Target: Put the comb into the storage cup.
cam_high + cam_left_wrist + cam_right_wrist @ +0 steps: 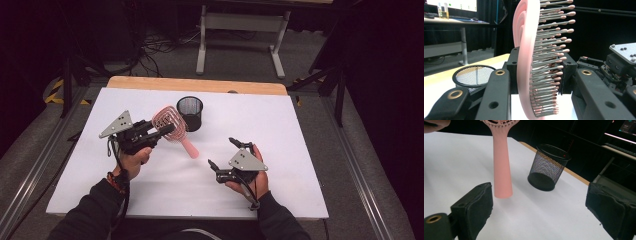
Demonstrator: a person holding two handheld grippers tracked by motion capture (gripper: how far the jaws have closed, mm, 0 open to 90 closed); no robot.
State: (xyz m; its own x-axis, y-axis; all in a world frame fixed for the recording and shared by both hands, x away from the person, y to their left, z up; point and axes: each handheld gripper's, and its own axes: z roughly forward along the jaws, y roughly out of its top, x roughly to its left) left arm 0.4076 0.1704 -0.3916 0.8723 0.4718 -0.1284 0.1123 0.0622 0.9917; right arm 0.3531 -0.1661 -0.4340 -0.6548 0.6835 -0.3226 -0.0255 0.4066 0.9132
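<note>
your left tool [159, 131] was clamped on the head of the one pink hairbrush [172, 126], holding it above the white surface [280, 130] with its handle angled down toward your right. one black mesh cup [190, 113] stood just behind it. your right tool [223, 153] stood apart from the handle, jaws spread wide, nothing between them.

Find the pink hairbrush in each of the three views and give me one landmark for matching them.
High view: the pink hairbrush is left of centre, its head clamped in the left hand-held gripper, handle slanting down to the right.
Left gripper view: its head stands edge-on at centre between the jaws, bristles pointing right.
Right gripper view: its handle hangs at upper left, above the table.
Shared landmark: the black mesh cup.
</note>
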